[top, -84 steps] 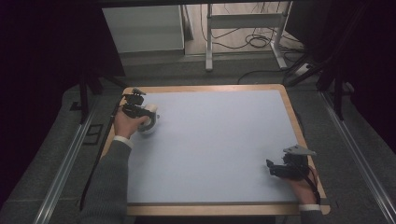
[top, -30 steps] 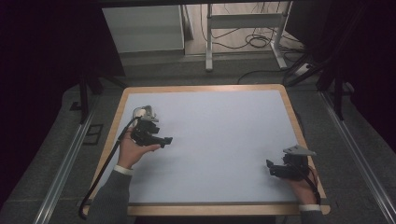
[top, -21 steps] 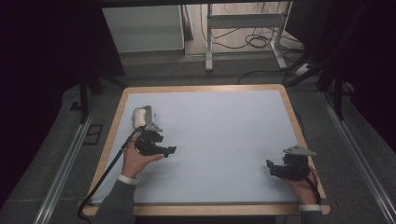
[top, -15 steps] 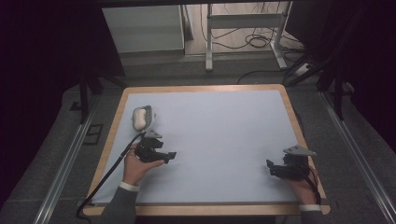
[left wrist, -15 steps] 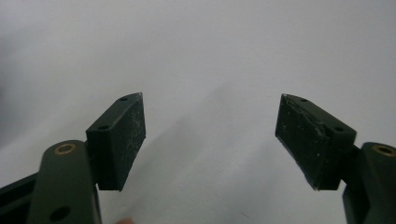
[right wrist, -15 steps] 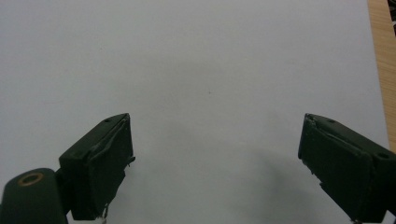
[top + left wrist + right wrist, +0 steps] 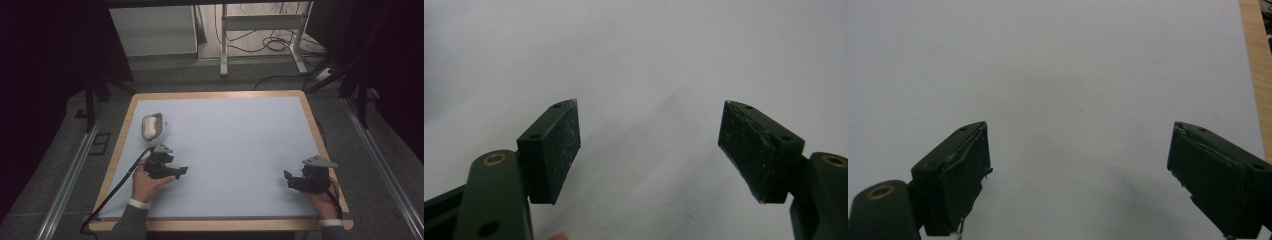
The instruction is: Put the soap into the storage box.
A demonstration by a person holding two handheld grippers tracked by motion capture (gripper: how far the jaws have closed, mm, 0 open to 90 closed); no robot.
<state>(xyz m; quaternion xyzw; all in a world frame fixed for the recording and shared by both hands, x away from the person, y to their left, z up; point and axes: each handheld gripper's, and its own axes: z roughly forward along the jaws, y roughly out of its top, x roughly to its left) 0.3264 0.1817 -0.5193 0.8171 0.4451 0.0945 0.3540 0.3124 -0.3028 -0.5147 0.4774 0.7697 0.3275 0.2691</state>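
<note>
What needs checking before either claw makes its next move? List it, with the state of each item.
1. Left claw open, nothing between its pads: ok.
2. Right claw open, nothing between its pads: ok.
3. Small white rounded object in a grey holder lying free near the far left of the pale blue table mat, apart from both claws: ok.
4. What that object is, and where to grip it: cannot tell.
5. Left claw's black cable trailing off the near left edge, away from the object: ok.
</note>
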